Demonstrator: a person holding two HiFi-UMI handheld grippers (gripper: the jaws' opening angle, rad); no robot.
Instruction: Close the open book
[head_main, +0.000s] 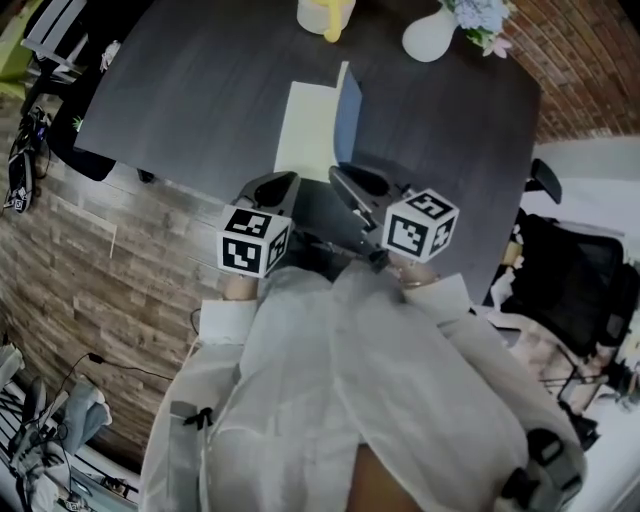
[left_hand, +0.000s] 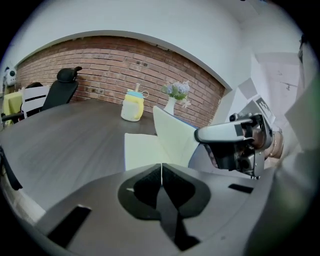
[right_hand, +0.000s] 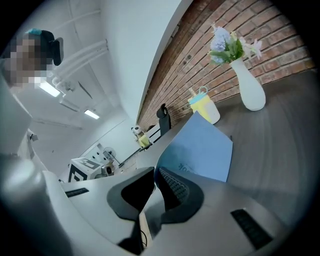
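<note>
The open book (head_main: 308, 125) lies on the dark table (head_main: 180, 90), its pale pages flat on the left. Its blue cover (head_main: 347, 112) stands raised on the right. In the right gripper view the cover (right_hand: 202, 150) runs down into the narrow gap of my right gripper (right_hand: 154, 175), which is shut on its near edge. My right gripper (head_main: 340, 172) sits at the book's near right corner. My left gripper (head_main: 285, 182) hovers just short of the book's near edge. Its pads meet with nothing between them (left_hand: 161, 167), and the pale pages (left_hand: 142, 150) lie just beyond.
A yellow lidded cup (head_main: 326, 15) and a white vase of flowers (head_main: 432, 35) stand beyond the book at the table's far side. A black office chair (head_main: 570, 270) is off the table's right edge. A brick wall (left_hand: 115, 65) runs behind the table.
</note>
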